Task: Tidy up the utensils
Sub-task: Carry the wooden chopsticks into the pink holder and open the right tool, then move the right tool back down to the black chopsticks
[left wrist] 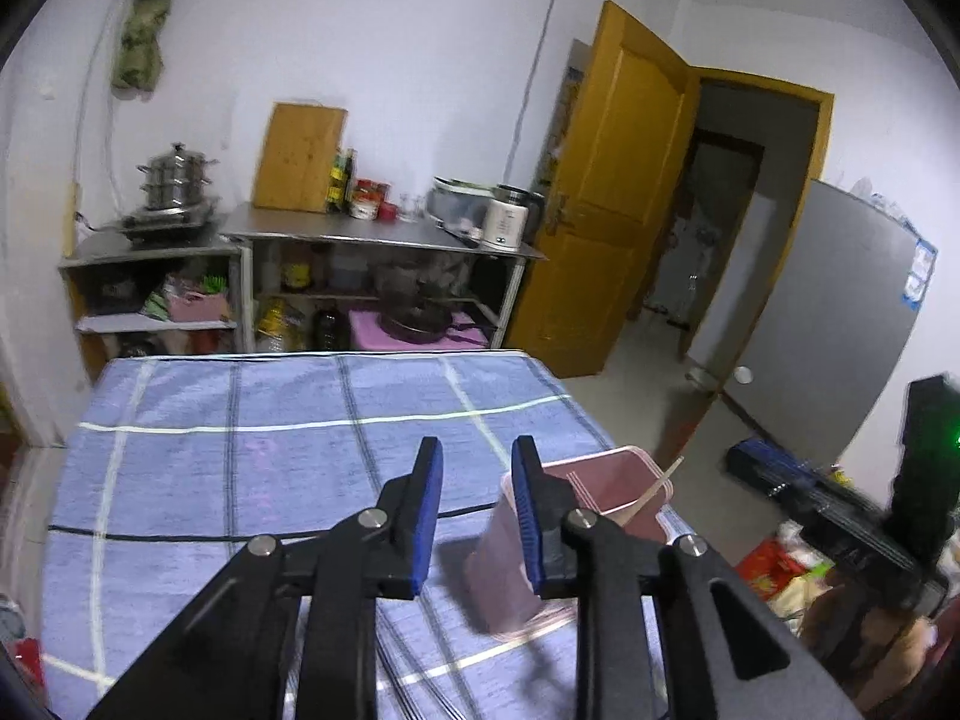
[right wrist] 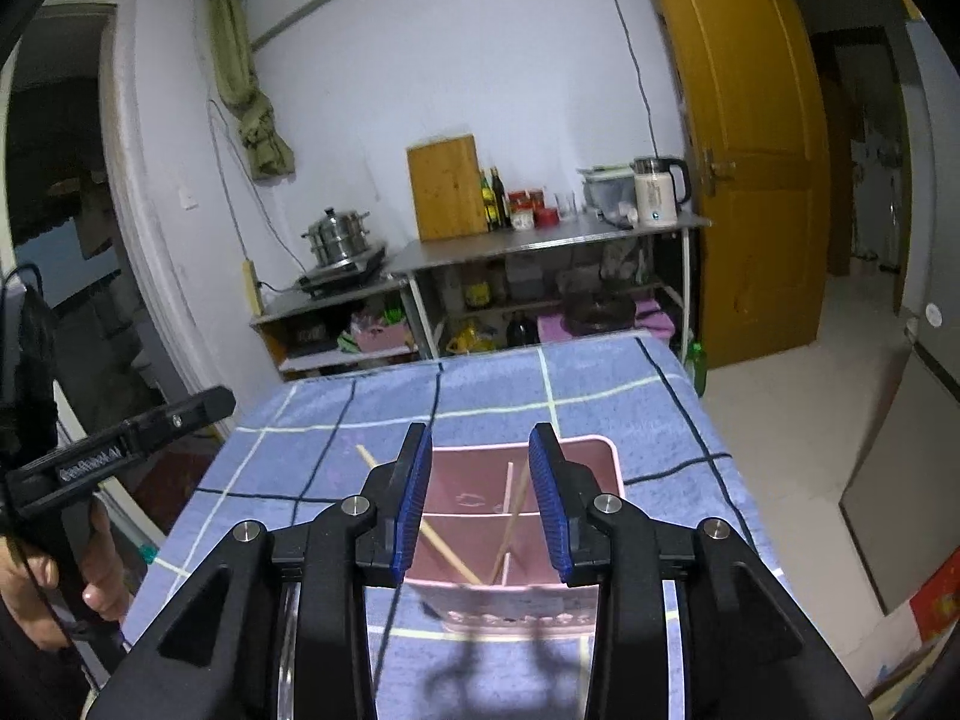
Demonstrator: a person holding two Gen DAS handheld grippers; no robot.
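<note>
A pink divided utensil holder (right wrist: 591, 450) stands on the blue checked cloth (right wrist: 600, 384). Two wooden chopsticks lean inside it, one (right wrist: 444, 546) slanting left over the rim, the other (right wrist: 513, 519) nearly upright. My right gripper (right wrist: 480, 438) hovers just above the holder, open, with nothing between its pads. In the left wrist view the holder (left wrist: 606, 480) sits to the right of my left gripper (left wrist: 477, 450), which is open over bare cloth and holds nothing. One chopstick (left wrist: 651, 489) sticks out of the holder there. A hand (right wrist: 99, 588) holds the left gripper's handle at the table's left edge.
Beyond the table's far edge stand steel shelves (right wrist: 540, 246) with a stacked pot (right wrist: 336, 234), bottles, a cutting board and a kettle (right wrist: 657, 195). A yellow door (right wrist: 744, 180) stands ajar on the right. Clutter lies on the floor at right (left wrist: 780, 564).
</note>
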